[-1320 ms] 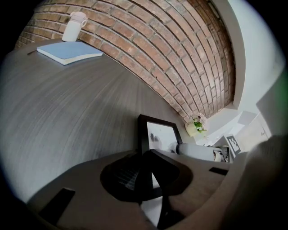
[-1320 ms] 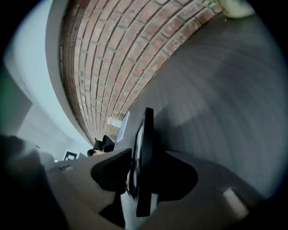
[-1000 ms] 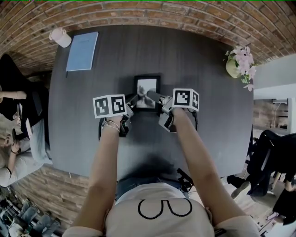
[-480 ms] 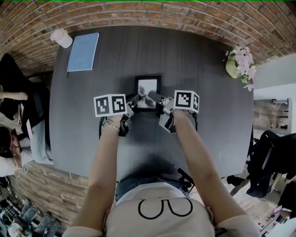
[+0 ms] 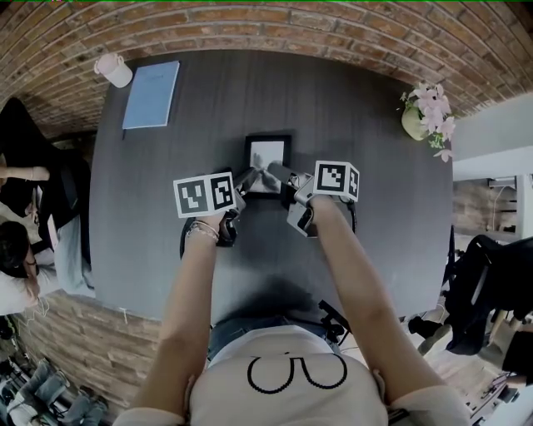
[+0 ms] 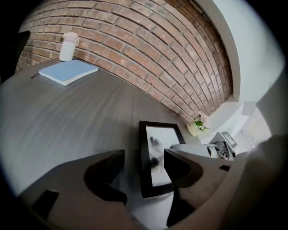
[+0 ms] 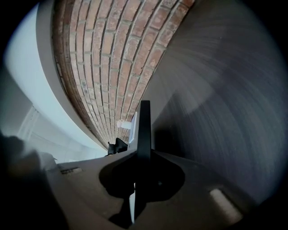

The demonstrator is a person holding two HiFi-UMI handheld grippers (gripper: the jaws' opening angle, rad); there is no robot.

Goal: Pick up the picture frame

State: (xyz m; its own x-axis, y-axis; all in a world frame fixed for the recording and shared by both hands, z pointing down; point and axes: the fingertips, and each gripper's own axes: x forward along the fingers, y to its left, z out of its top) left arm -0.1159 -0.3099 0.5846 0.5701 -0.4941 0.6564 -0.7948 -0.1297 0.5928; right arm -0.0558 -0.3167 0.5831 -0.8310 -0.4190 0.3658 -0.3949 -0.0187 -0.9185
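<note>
Right gripper (image 7: 143,158) jaws pinch the picture frame (image 5: 267,156) edge. Left gripper (image 6: 144,156) jaws opening, frame edge loose between them. Risk: the one-sided hold lets the frame swing and slip onto the surface (image 5: 358,108).

The table (image 5: 375,250) offers wide open surface left, right and on the near side of the picture frame (image 5: 267,155), the 1 obstacle at its middle. A blue notebook (image 5: 151,93) and a white cup (image 5: 112,70) fill the far left corner. A flower vase (image 5: 426,116) stands at the far right edge. A brick wall (image 5: 275,21) closes the far side.
</note>
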